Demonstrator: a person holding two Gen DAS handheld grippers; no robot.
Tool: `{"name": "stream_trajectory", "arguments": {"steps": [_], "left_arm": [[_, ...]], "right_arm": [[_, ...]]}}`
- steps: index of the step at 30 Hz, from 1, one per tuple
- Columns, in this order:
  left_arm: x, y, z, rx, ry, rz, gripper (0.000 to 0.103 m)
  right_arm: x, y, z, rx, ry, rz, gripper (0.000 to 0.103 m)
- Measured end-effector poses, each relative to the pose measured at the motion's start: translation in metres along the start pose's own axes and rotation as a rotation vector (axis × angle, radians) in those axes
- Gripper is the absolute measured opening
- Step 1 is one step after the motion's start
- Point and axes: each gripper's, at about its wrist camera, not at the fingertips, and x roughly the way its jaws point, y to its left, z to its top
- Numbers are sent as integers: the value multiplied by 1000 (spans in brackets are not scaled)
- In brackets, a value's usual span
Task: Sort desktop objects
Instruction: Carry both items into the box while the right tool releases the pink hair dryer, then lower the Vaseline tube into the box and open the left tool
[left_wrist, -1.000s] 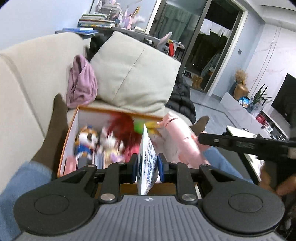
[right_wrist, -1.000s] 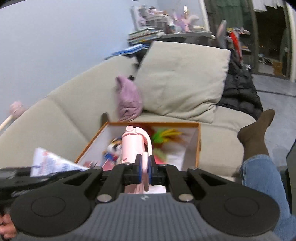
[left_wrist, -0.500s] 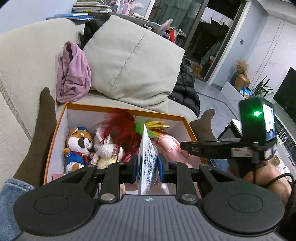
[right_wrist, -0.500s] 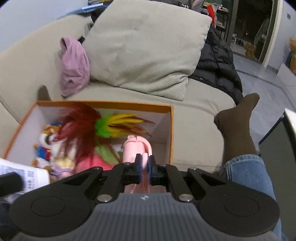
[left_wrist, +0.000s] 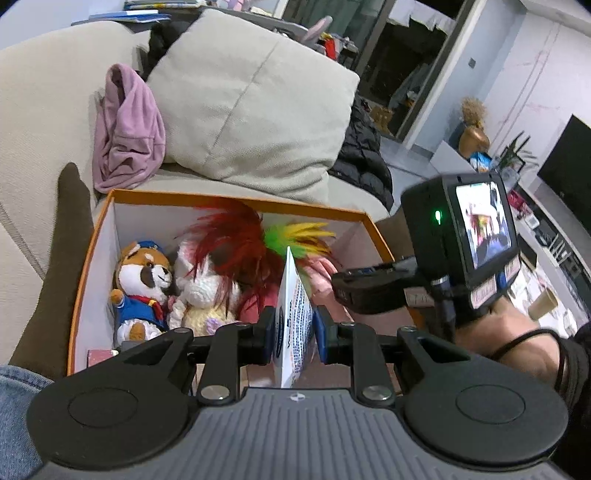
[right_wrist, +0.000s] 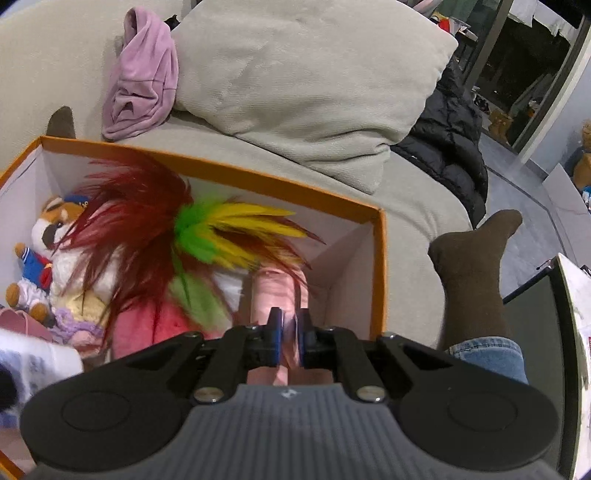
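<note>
Left gripper (left_wrist: 294, 334) angled downward, pads pressed on both faces of a thin printed packet (left_wrist: 293, 314); right gripper (right_wrist: 289, 341) tilted steeply down, jaws opening around a pink bottle (right_wrist: 275, 295); right hand (left_wrist: 509, 343) gripping its handle

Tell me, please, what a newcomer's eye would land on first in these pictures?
Probably the red, green and yellow feather tuft bursting from the orange-rimmed cardboard box on the beige sofa. Next, the fox plush in a blue outfit at the box's left, and the right gripper, jaws opening around a pale pink bottle.
</note>
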Motion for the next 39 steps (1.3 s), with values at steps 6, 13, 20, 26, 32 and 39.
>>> {"name": "stream_trajectory", "arguments": {"steps": [6,13,20,26,32,39], "left_arm": [[11,-4,-2,38,62,1,25],[28,-15,1,90,132,49,25],[59,-31,-3,190,261,168,25],[78,-37,-5,239,313,258,25],[94,-44,-11,283,359,314,26],[97,-42,-14,274,365,316,27]], "right_arm": [[1,-5,1,24,23,86,11],[-23,-34,-12,117,-100,230,37],[-43,-65,-41,211,-252,269,38],[-45,-78,-50,233,-314,300,39],[-49,-81,-59,230,-345,321,41],[-55,-83,-64,242,-355,333,44]]}}
